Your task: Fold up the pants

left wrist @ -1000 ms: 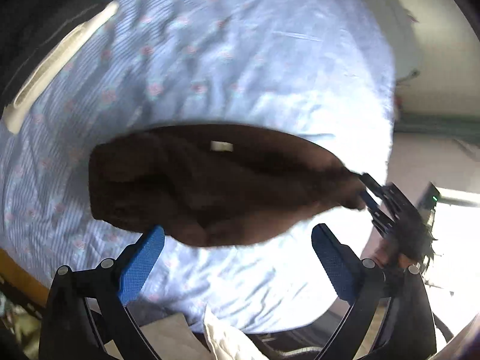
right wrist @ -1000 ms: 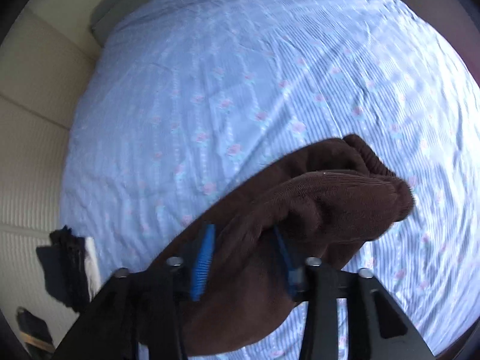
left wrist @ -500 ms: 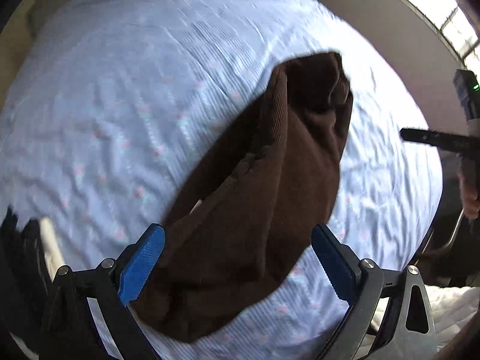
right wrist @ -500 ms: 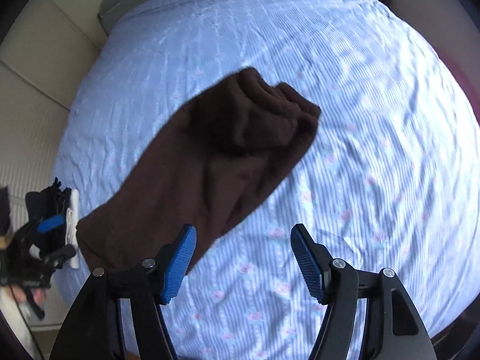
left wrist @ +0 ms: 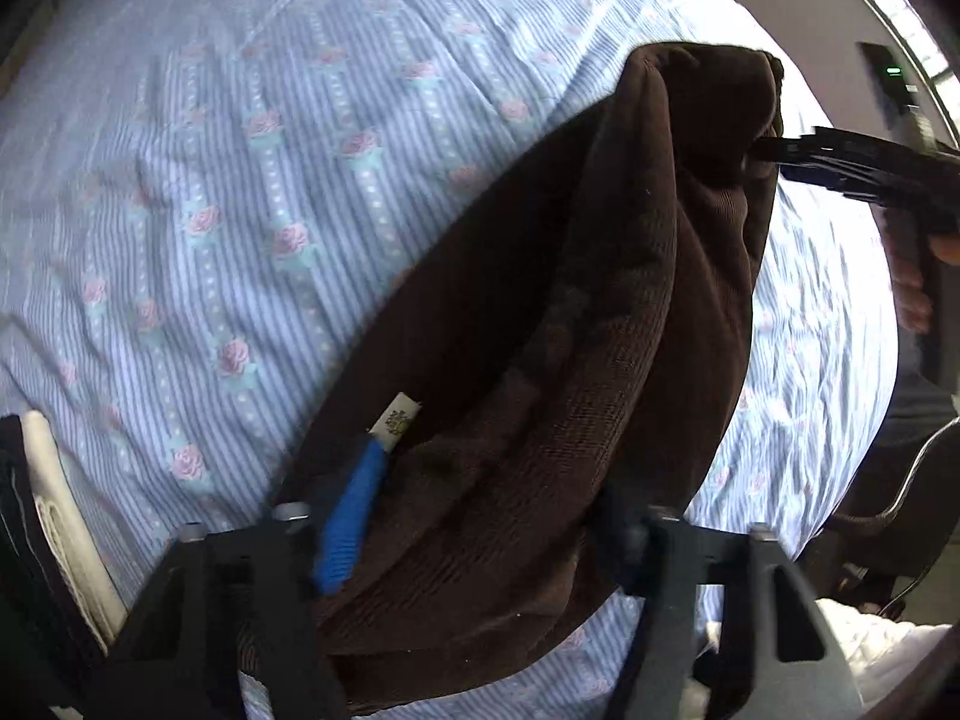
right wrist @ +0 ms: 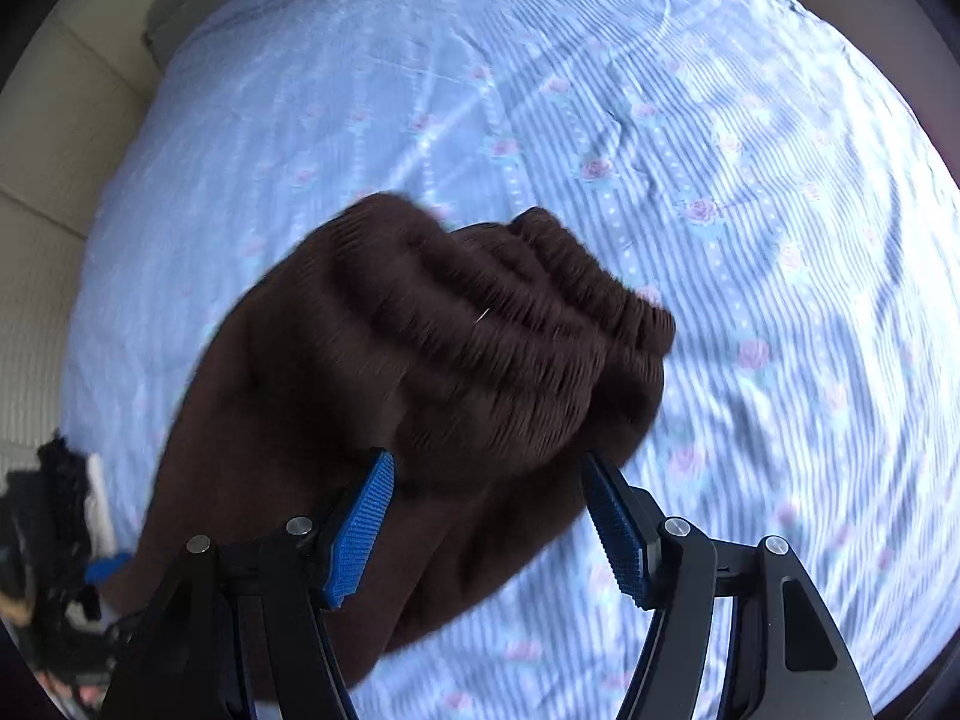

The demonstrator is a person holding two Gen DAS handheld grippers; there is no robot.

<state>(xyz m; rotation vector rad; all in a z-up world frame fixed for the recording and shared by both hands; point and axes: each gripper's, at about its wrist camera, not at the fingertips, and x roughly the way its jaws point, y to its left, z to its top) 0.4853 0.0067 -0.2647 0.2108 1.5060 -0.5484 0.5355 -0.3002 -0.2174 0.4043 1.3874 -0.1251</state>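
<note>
The left hand-held gripper (left wrist: 480, 516), wide open and empty half a second ago, has now closed on the near end of the brown pants (left wrist: 570, 330); the right hand-held gripper (right wrist: 489, 516) is narrowing around the bunched waistband, pads not clearly pinching, above the bed sheet (right wrist: 750, 120); both ends look ready for spreading

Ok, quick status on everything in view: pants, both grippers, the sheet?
Brown pants: bunched, gathered waistband showing, stretched between both grippers over the bed.
Left gripper: shut on the pants, label end.
Right gripper: fabric between its fingers, grip unclear.
Bedsheet: spread, lightly wrinkled.
</note>
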